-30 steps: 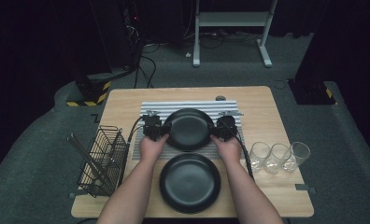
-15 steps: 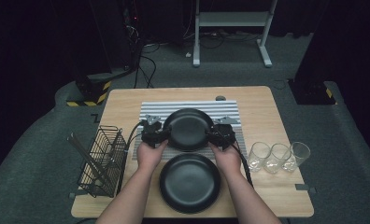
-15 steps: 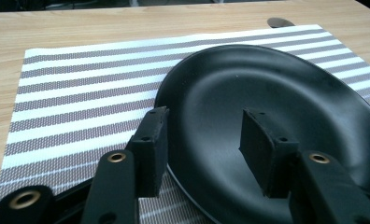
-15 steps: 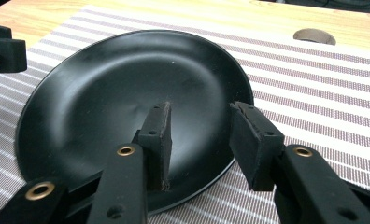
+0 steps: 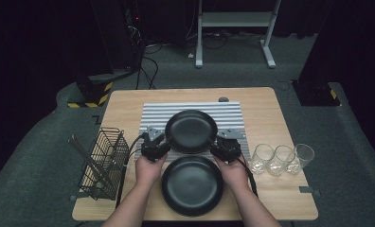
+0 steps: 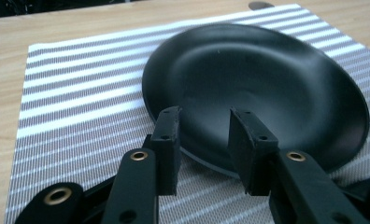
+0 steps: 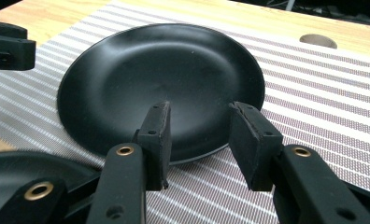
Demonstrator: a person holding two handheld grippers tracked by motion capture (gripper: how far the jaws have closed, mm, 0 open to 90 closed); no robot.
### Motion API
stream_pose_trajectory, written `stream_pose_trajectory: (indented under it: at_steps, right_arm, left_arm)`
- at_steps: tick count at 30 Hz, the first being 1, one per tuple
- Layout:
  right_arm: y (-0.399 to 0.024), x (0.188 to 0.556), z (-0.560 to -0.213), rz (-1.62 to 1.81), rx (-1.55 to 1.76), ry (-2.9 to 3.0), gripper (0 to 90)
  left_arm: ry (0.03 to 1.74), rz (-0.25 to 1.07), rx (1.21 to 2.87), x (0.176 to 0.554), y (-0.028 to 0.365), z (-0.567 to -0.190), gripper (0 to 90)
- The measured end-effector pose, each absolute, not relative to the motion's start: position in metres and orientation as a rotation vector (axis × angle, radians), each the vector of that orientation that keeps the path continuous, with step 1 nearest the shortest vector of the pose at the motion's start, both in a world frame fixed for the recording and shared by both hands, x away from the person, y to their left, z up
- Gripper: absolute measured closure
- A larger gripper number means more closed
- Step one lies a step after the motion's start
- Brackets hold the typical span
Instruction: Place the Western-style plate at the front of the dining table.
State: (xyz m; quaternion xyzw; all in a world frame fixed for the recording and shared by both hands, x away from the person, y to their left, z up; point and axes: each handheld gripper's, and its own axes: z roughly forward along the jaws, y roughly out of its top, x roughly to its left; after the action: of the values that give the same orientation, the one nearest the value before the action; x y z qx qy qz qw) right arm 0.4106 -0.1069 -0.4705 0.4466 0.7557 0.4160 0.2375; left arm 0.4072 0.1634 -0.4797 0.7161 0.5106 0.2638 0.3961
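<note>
Near edge of the tabletop (image 5: 280, 118): a black plate (image 5: 192, 185) lies flat between the person's two forearms. Left of it stands a wire basket (image 5: 102, 163) holding utensils; right of it, three clear glasses (image 5: 282, 158) in a row.

Just beyond the near plate, the left hand-held gripper (image 5: 161, 143) and right hand-held gripper (image 5: 221, 145) sit at either side of a second black plate (image 5: 191, 131). This far plate rests on a grey-and-white striped mat (image 5: 228, 113) at the middle of the tabletop.

Left gripper view: jaws part-open, plate (image 6: 267, 84) rim lying ahead of and between the pads, no pad pressing on it. The left jaws have just been closing. Right gripper view: jaws likewise part-open, plate (image 7: 164, 79) rim just ahead of the gap, not clamped; the left hand-held gripper (image 7: 5, 46) shows at the plate's far side.

Far side: a round hole (image 5: 223, 100) in the tabletop beyond the mat.
</note>
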Motion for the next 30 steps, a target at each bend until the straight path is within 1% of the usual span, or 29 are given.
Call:
stream_pose_trajectory:
  at_steps: [6, 9, 15, 24, 30]
  right_arm:
    - [-0.111, 0.395, -0.474, 1.123, 1.203, 2.105, 65.2]
    - [-0.113, 0.385, -0.477, 1.121, 1.194, 2.107, 66.0]
    - [-0.122, 0.372, -0.483, 1.131, 1.192, 2.106, 68.3]
    - [-0.135, 0.352, -0.491, 1.11, 1.19, 2.116, 68.0]
    - [-0.143, 0.338, -0.499, 1.085, 1.196, 2.11, 64.9]
  left_arm:
    - [1.289, 0.644, 1.838, 0.389, 0.17, -0.488, 70.5]
    - [1.283, 0.637, 1.841, 0.382, 0.173, -0.492, 72.4]
    - [1.269, 0.649, 1.852, 0.366, 0.18, -0.497, 72.4]
    - [1.216, 0.646, 1.857, 0.343, 0.184, -0.504, 70.5]
    - [1.169, 0.644, 1.831, 0.333, 0.189, -0.501, 69.3]
